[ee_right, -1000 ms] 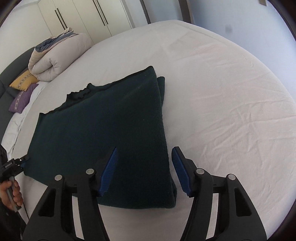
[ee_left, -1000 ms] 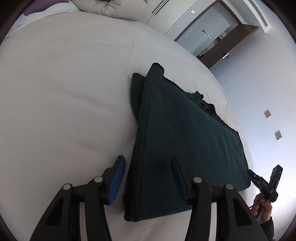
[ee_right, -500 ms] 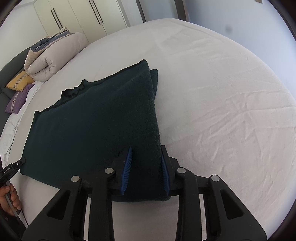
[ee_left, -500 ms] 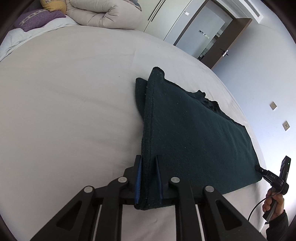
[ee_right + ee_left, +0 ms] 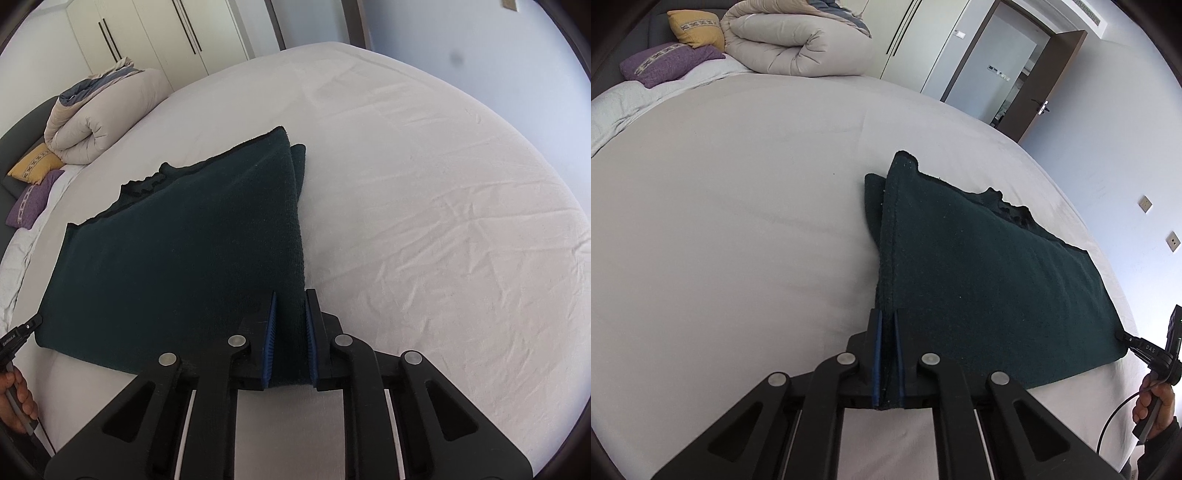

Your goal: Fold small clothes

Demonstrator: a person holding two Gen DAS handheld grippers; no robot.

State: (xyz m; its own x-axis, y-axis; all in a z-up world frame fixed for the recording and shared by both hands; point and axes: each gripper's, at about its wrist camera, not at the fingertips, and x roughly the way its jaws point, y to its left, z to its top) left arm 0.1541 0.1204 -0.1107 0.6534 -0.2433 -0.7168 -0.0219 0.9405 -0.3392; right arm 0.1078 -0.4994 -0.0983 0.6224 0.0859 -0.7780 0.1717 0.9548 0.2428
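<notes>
**Dark green garment held at both near corners**

The garment [image 5: 979,280] lies on the white bed sheet [image 5: 738,221], toward the near edge of the bed, already doubled — a second layer shows along its far corner. The left gripper [image 5: 885,354] has its jaws clamped on the near left corner; the right gripper [image 5: 290,343] has its jaws clamped on the near right corner. Both blue pads [image 5: 269,343] press flat against the fabric.

Material and shape: a thick, fuzzy knit or fleece, matte, with a stitched hem along each side and an irregular, scalloped far edge. The outline is roughly rectangular.

Handling, as judged from the pictures: the cloth is soft and limp, moderately light, and not slippery against the ribbed pads. It will sag between the two grips, so both corners should travel together and stay level. The corners are the correct hold — gripping mid-edge would bunch the layers.

A rolled duvet [image 5: 798,40] and two cushions [image 5: 672,62] sit at the head of the bed, well apart.
</notes>
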